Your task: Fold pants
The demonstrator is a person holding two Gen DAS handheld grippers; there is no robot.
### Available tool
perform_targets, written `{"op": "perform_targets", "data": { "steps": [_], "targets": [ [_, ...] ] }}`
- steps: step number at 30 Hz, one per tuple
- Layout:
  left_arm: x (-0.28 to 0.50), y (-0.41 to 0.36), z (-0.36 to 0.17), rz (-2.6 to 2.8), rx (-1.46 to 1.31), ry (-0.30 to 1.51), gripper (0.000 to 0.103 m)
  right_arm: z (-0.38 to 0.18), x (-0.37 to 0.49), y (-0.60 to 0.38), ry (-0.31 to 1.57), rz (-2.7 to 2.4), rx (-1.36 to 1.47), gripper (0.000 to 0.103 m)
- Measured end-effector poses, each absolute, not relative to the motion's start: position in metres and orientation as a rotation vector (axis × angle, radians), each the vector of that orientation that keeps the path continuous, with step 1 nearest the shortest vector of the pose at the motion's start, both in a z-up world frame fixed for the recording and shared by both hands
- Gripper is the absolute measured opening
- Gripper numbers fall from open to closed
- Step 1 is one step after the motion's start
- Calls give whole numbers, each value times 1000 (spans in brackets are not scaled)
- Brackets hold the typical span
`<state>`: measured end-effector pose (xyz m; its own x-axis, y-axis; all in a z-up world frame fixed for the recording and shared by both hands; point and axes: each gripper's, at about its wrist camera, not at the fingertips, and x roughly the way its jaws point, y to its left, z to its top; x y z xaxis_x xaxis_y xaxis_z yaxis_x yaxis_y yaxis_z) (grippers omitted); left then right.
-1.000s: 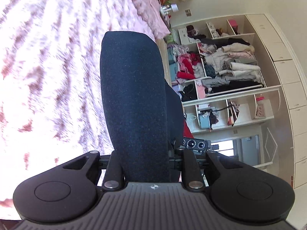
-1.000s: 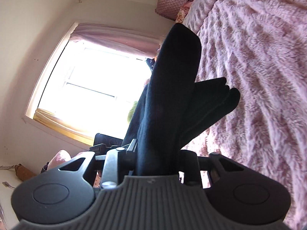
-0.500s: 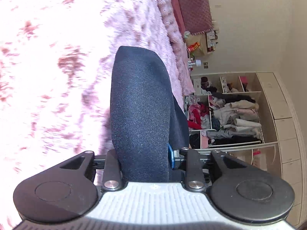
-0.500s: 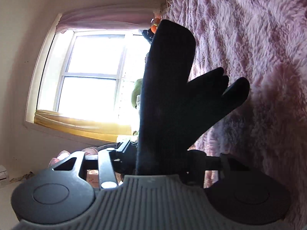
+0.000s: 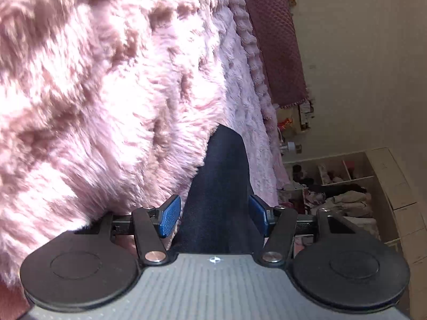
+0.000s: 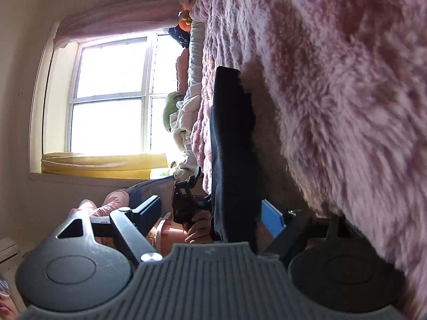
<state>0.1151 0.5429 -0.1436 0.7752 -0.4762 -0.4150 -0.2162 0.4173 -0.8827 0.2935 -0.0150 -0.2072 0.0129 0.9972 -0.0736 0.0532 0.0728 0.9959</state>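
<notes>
Pants [image 5: 218,200] lie on the pink blanket [image 5: 106,93], long axis toward 12 o'clock between both sets of fingers. Left gripper [image 5: 214,214] and right gripper [image 6: 213,210] have just been opening — pads spread, clear of cloth, neither nearer.

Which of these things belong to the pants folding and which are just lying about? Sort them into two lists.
Belongs to the job:
- dark pants, lying between both opened claws
- left claw, open
- right claw, open
- pink fluffy bedspread under the pants

Just lying about:
- shelves of heaped clothes
- yellow cushion on the window sill
- dark red pillow
</notes>
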Motion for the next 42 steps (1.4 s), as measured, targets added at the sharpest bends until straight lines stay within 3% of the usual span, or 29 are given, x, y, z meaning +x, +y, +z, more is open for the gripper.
{"op": "perform_targets", "data": {
  "steps": [3, 8, 10, 16, 21, 30, 42],
  "targets": [
    [97, 515, -87, -4, -957, 587, 67, -179, 285, -40, 1222, 1056, 1077, 80],
    [78, 448, 0, 224, -642, 557, 66, -122, 264, -43, 1097, 877, 707, 83],
    [67, 417, 23, 311, -549, 523, 59, -90, 252, -26, 1032, 778, 498, 83],
    [44, 300, 71, 459, -370, 544, 60, -16, 189, -3, 843, 774, 141, 81],
    [30, 226, 46, 534, -316, 668, 59, 6, 149, -7, 829, 802, 59, 81],
    [21, 170, 0, 620, -305, 848, 57, -23, 129, 12, 897, 800, -104, 81],
    [18, 155, 5, 639, -314, 844, 56, -19, 123, -2, 889, 783, -108, 81]
  ]
}}
